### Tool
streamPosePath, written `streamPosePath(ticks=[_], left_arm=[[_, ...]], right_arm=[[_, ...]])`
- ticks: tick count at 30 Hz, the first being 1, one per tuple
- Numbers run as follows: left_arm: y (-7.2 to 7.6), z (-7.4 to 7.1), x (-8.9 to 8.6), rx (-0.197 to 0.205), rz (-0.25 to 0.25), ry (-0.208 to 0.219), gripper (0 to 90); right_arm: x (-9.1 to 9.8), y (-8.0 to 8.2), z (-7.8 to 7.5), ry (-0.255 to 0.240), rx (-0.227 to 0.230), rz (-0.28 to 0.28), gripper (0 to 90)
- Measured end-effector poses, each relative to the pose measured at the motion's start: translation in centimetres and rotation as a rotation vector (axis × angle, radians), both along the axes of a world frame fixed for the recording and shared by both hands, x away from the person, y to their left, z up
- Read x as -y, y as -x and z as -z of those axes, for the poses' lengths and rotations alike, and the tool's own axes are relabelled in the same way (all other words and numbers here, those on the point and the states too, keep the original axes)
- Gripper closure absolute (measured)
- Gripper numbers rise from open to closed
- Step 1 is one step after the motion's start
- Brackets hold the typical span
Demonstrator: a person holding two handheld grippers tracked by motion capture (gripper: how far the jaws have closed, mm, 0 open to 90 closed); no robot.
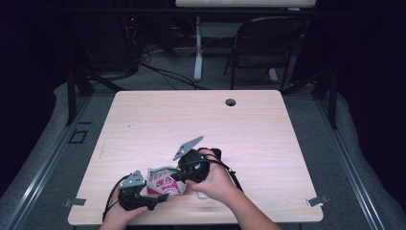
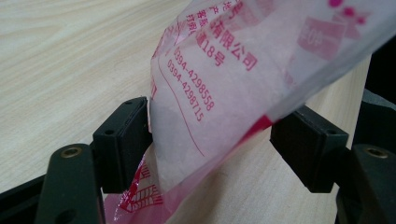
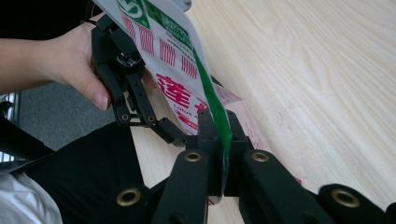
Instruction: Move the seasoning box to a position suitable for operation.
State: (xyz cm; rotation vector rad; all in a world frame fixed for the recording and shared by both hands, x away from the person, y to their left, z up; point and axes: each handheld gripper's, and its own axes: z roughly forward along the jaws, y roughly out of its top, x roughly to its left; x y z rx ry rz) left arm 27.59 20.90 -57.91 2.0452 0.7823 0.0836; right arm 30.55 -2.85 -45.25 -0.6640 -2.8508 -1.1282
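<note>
Both claws are seen working low on a pale wooden table [image 1: 201, 115], close to its near edge. The right claw [image 1: 178, 178] is clamped tight on the green top edge of a plastic bag [image 1: 164, 181]; in the right gripper view its 2 black jaws are pressed together with only the thin green strip of the bag [image 3: 187, 70] between them. The left claw [image 1: 162, 197] is held open. In the left gripper view its 2 jaws stand well apart, and the translucent bag [image 2: 224, 93], printed with red characters and phone numbers, hangs between them, touching the left pad [image 2: 123, 142] and just beside the right one.

From above, the bag is found between the 2 claws, the right claw at its right side and the left claw at its lower right corner. A hand [image 1: 218, 182] is wrapped around the right claw, and another hand [image 1: 117, 218] grips the left one at the table's front edge.

Wide bare tabletop is left behind and to both sides of the claws. A round hole [image 1: 231, 102] is set near the far edge. Beyond the table a black folding chair [image 1: 265, 48] is seen.
</note>
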Motion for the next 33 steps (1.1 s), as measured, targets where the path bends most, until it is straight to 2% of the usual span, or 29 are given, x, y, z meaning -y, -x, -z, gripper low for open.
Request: streamPosePath(ticks=[10, 12, 17, 21, 22, 27, 31, 33], left_arm=[[-0.2, 0.7, 0.6, -0.039, 0.032, -0.014, 26.5], [-0.2, 0.7, 0.8, -0.039, 0.033, -0.028, 25.8], [-0.4, 1.1, 1.1, -0.063, 0.047, -0.025, 25.3], [-0.5, 1.1, 1.2, -0.061, 0.054, -0.029, 25.0], [-0.4, 1.1, 1.3, -0.057, 0.053, -0.031, 25.0], [-0.3, 1.1, 1.5, -0.045, 0.052, -0.044, 24.5], [0.0, 1.0, 1.8, -0.017, 0.043, -0.081, 24.9], [0.0, 1.0, 1.9, -0.009, 0.047, -0.086, 25.8]], right_arm=[[0.6, 1.0, 0.8, -0.021, 0.020, -0.013, 90.0], [0.8, 1.1, 1.0, -0.021, 0.022, -0.019, 90.0], [1.3, 1.5, 1.3, -0.041, 0.027, -0.023, 90.0], [1.6, 1.8, 1.6, -0.054, 0.029, -0.025, 90.0], [1.7, 1.8, 1.5, -0.036, 0.037, -0.033, 90.0], [1.7, 2.1, 1.6, -0.041, 0.045, -0.038, 90.0], [1.7, 2.1, 1.7, -0.052, 0.047, -0.037, 90.0], [1.7, 2.1, 1.7, -0.055, 0.044, -0.032, 90.0]])
